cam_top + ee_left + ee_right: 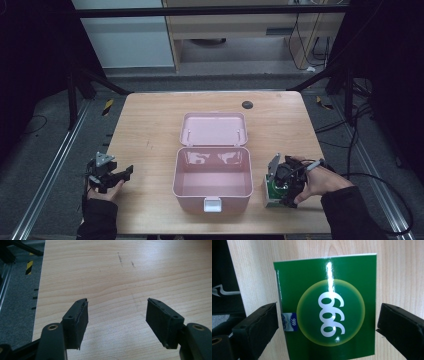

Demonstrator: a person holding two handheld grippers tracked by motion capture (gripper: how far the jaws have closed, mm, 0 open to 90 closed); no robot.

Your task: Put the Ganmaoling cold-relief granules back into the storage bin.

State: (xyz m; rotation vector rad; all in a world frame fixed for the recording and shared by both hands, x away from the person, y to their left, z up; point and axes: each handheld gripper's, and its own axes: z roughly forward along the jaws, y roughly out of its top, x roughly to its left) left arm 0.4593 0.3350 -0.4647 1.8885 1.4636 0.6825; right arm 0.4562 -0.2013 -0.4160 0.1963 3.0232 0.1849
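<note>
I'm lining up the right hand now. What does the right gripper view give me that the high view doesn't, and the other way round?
Right gripper view: the green box's top face close up, with its white figures in a yellow-green circle and a small blue label at one edge, and the right gripper open, one jaw on each side of the box, neither touching.

High view: the open, empty pink box mid-table with its lid back, and the left gripper over the table's left edge.

Both: the green box on the wooden table, right gripper above it.
</note>
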